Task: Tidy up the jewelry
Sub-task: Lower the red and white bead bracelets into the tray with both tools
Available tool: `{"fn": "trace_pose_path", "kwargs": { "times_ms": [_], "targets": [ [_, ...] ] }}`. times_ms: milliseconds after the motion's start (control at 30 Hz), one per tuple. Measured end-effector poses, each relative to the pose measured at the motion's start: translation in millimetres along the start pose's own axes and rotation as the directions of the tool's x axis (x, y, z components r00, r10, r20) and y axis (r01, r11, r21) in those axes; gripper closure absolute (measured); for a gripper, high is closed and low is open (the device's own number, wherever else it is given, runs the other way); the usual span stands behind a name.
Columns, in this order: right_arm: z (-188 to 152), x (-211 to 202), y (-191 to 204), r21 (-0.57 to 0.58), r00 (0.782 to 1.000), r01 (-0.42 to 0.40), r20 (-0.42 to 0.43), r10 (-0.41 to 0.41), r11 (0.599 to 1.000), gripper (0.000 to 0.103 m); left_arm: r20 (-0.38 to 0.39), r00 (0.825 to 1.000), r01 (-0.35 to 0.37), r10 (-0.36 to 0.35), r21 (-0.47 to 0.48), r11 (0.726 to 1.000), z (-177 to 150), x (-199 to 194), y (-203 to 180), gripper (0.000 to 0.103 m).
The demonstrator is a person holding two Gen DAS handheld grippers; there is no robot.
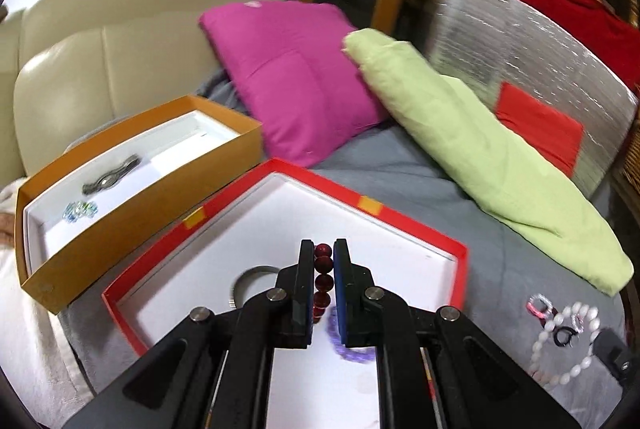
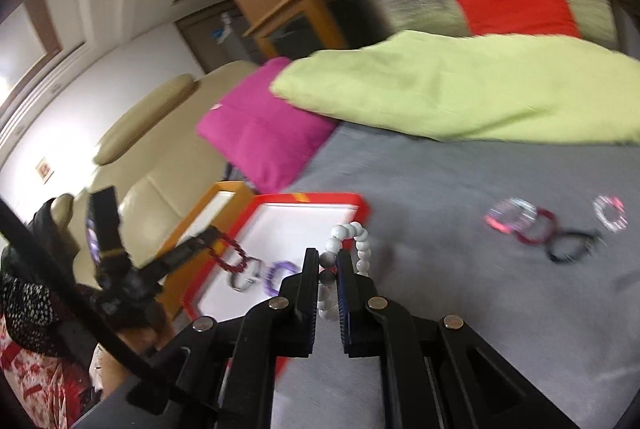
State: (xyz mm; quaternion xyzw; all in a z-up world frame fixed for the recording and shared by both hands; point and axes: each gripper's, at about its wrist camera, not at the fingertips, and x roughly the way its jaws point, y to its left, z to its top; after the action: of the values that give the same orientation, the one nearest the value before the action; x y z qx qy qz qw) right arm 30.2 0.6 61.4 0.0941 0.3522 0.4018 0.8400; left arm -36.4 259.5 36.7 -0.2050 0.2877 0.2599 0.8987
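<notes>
Grey bedspread (image 2: 460, 229), jewelry sorting in progress: red box (image 1: 420, 225) receiving bracelets, left gripper (image 1: 323, 269) pinching a dark red bead bracelet (image 1: 323, 271) above its white floor, seemingly for deposit, right gripper (image 2: 328, 269) angled boxward, clamped on a white bead bracelet (image 2: 362, 245); loose pieces (image 2: 552, 225) await mid-spread.

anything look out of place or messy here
Nothing looks damaged or spilled. Several small bracelets lie loose on the grey bedspread, outside the red-rimmed white tray. The left gripper pinches a dark red bead bracelet; the right gripper pinches a white bead bracelet.
</notes>
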Motion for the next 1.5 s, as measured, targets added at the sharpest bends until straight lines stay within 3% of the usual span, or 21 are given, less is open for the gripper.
{"fn": "trace_pose_path", "kwargs": {
  "times_ms": [333,567,833,1100,1267,1500],
  "targets": [
    [16,66,55,-0.052,0.995,-0.091,-0.052,0.088,0.994,0.094,-0.009,1.000,-0.011,0.010,-0.114,0.993,6,19,49,0.094],
    [15,109,57,-0.019,0.990,-0.103,-0.097,0.101,0.995,0.093,-0.007,0.998,0.054,-0.055,-0.099,0.994,9,26,38,0.094],
    [12,142,46,0.002,0.985,-0.085,-0.150,0.084,0.996,0.093,-0.092,0.995,0.025,-0.031,-0.070,0.997,6,52,33,0.094],
    [16,152,44,0.001,0.986,-0.078,-0.149,0.077,0.997,0.093,-0.017,0.995,0.102,-0.103,-0.075,0.992,11,41,26,0.093],
    [11,165,30,0.023,0.983,-0.030,-0.178,0.034,0.999,0.093,-0.130,0.989,0.063,-0.068,-0.043,0.997,4,66,22,0.094],
    [11,171,20,-0.007,0.977,0.049,-0.207,-0.050,0.999,0.093,-0.181,0.984,-0.006,-0.002,-0.044,0.999,3,77,31,0.094]
  ]
}}
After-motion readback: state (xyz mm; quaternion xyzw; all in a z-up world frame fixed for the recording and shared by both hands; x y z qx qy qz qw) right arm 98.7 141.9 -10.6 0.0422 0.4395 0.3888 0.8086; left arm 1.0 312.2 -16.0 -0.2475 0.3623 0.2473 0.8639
